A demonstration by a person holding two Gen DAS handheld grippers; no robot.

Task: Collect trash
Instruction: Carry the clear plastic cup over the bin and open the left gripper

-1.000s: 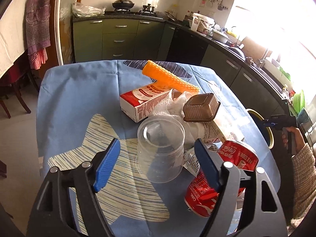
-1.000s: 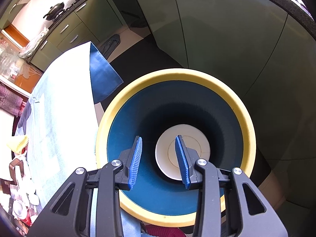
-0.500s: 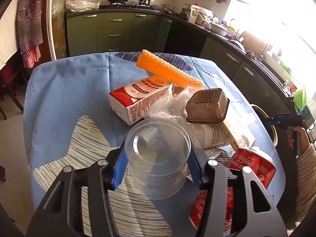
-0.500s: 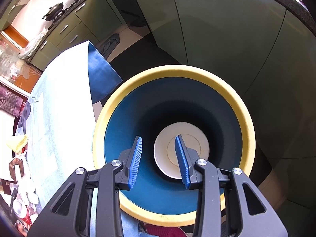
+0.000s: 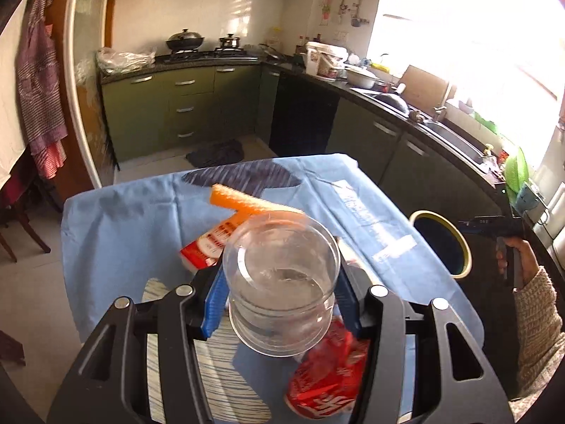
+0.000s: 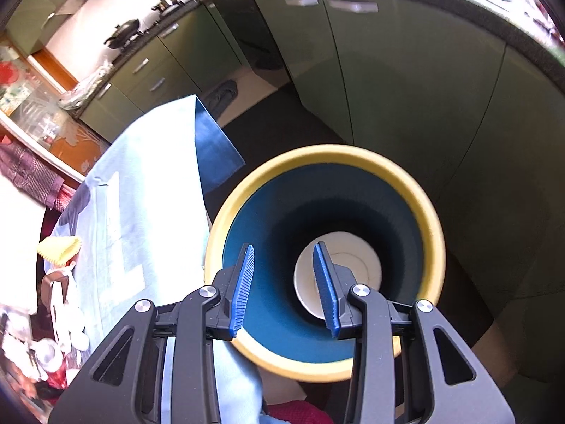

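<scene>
A kitchen with green cabinets (image 5: pixel 159 113) and a stove along the back wall; in the middle stands a bench (image 5: pixel 116 233) under a blue cloth. The left claw (image 5: pixel 282 296) has just closed and is clamped on a clear plastic cup (image 5: pixel 282 282), blue pads pressed to both its sides, the cup lifted clear of the cloth with its mouth facing away. Below it lie a crushed red can (image 5: pixel 325 385), a red and white carton (image 5: pixel 208 243) and an orange foam piece (image 5: pixel 247 205). Just beside the bench's right edge sits a bin (image 6: pixel 434 233) with a yellow rim and a dark blue inside, a pale disc at its bottom. The right claw (image 6: pixel 286 289) hangs over the bin's mouth, fingers apart with nothing between them. In the left view, a hand (image 5: pixel 522 258) in a knitted sleeve grips that claw's handle.
</scene>
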